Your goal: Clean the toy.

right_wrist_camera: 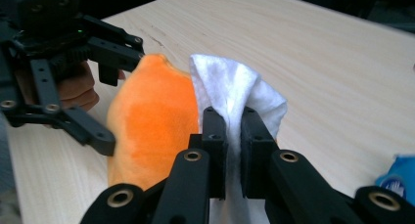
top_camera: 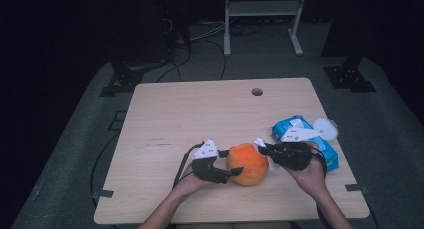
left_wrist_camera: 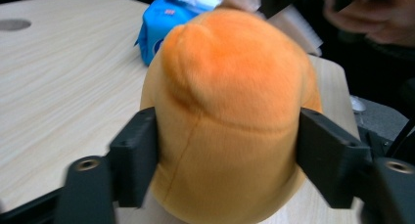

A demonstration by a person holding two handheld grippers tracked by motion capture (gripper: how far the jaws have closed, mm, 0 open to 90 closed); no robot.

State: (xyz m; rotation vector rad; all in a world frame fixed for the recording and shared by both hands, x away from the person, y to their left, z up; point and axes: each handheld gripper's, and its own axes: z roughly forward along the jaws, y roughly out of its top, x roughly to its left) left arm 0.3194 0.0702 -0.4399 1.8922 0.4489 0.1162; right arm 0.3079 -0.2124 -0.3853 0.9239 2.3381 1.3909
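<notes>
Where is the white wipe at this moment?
The white wipe is pinched in the right gripper, against the orange plush toy, left of the blue wipes pack.

Both grippers [top_camera: 225, 165] [top_camera: 264, 150] are black, with brass-coloured screw eyes along the jaws and pale three-cornered plates on top; forearms look bare, though dimly lit.

An orange plush fruit [top_camera: 247, 164] sat on the table at about five o'clock from the tabletop's middle. It was soft, rounded and fuzzy, with a seam down its side, and I had it squeezed between my left jaws. A white wipe [right_wrist_camera: 235, 92], crumpled and standing upright, was pinched in my right jaws, touching the plush at its three o'clock side.
</notes>
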